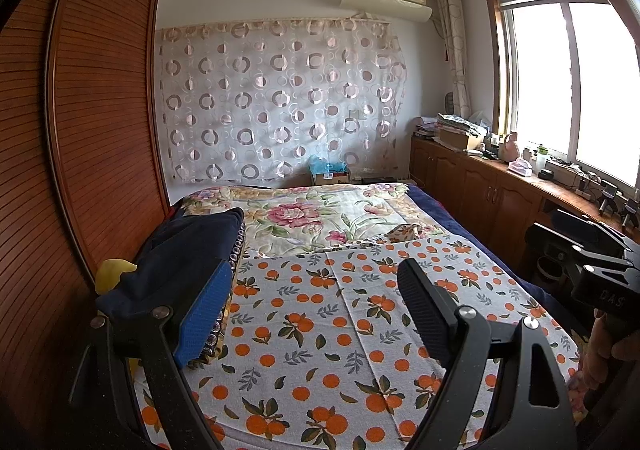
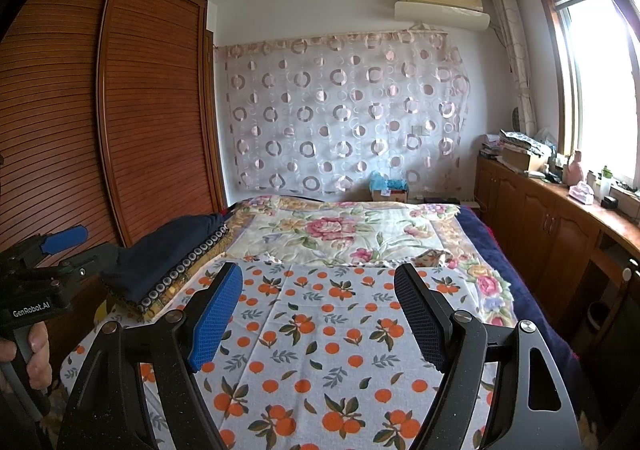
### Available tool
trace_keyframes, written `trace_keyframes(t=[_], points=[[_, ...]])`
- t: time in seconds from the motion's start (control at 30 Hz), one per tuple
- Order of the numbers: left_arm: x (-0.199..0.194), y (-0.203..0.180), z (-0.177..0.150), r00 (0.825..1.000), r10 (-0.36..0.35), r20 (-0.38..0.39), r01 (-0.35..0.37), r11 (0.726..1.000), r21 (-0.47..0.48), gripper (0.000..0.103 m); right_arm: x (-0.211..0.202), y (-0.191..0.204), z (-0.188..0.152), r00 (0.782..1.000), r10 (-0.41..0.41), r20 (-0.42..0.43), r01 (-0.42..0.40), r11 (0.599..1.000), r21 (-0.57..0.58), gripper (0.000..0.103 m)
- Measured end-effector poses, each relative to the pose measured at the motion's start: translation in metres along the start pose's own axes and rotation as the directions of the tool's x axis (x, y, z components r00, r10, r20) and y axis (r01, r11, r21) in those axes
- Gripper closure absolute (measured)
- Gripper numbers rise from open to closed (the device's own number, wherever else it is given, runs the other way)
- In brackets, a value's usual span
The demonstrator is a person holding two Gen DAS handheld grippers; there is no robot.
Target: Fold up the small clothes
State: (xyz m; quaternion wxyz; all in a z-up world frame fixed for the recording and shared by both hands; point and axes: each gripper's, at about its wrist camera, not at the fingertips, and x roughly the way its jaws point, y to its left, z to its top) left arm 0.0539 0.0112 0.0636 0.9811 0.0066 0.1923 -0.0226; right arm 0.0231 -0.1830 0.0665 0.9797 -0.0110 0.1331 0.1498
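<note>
The clothes to fold sit in a small stack at the left edge of the bed: a navy garment [image 1: 180, 254] lies on top of a folded piece with a ring-patterned border [image 2: 188, 266], at about ten o'clock from both grippers. A yellow item [image 1: 114, 270] pokes out beside the stack, against the wardrobe side. The navy piece looks soft, limp and light, likely a knit that will sag and drape when lifted, so a pinch at a hem or corner of the top layer seems the safest hold, to avoid dragging the patterned piece along with it.

The left gripper [image 1: 316, 314] hangs over the orange-print cloth [image 1: 320, 330], its jaws spread wide and holding nothing; its blue pad overlaps the stack in view, though whether it touches is unclear. The right gripper [image 2: 318, 320] hovers at about three o'clock of it, likewise wide apart and empty.

The orange-print cloth is spread flat over the near half of the bed, with a floral quilt [image 2: 332, 234] beyond it at twelve o'clock. A louvred wooden wardrobe [image 2: 152, 109] stands at nine o'clock, and a wooden counter [image 2: 560, 209] under the window at three o'clock.

The stack's near end and its lower layers are hidden by the left gripper's finger, so what kind of garments these are cannot be told.
</note>
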Motion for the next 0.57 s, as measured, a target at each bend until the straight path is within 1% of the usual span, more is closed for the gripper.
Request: trace_keyframes(t=[0.57], points=[[-0.0006, 0.0006, -0.0008, 1.000, -0.002, -0.001, 0.002, 1.000, -0.002, 0.018, 0.0001, -0.0005, 0.0012, 1.000, 0.002, 0.002, -0.002, 1.000, -0.001, 0.023]])
